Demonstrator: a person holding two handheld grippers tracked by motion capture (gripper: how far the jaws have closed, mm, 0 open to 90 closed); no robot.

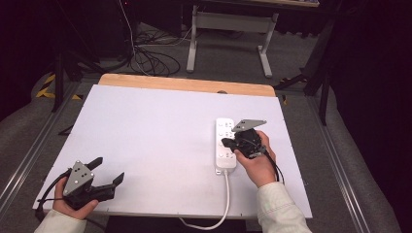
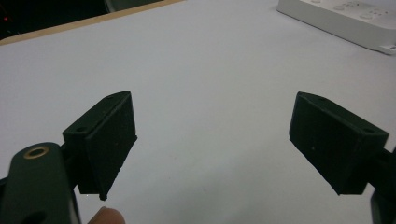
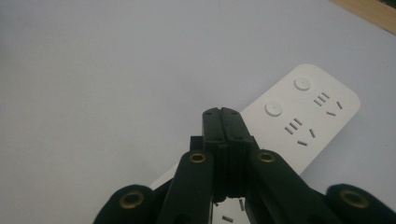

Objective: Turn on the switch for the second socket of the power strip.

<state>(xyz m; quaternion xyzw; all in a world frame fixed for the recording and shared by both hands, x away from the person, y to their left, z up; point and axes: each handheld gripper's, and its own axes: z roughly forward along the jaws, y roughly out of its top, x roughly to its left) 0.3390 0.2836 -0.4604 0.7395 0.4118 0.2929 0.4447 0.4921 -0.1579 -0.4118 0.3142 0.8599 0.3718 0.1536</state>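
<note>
White table (image 1: 155,126) lying mostly bare. R gripper (image 1: 232,143), jaws pressed together, hovering over power strip (image 1: 224,127) — prob. lining up switch press; needs aiming. L gripper (image 1: 108,171) resting spread, idle.

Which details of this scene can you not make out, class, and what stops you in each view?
- Power strip: the right gripper covers its near sockets in the right gripper view.
- Its cable: the plug end passes below the table edge in the high view.
- Strip's length: cut by the frame edge in the left gripper view.
</note>
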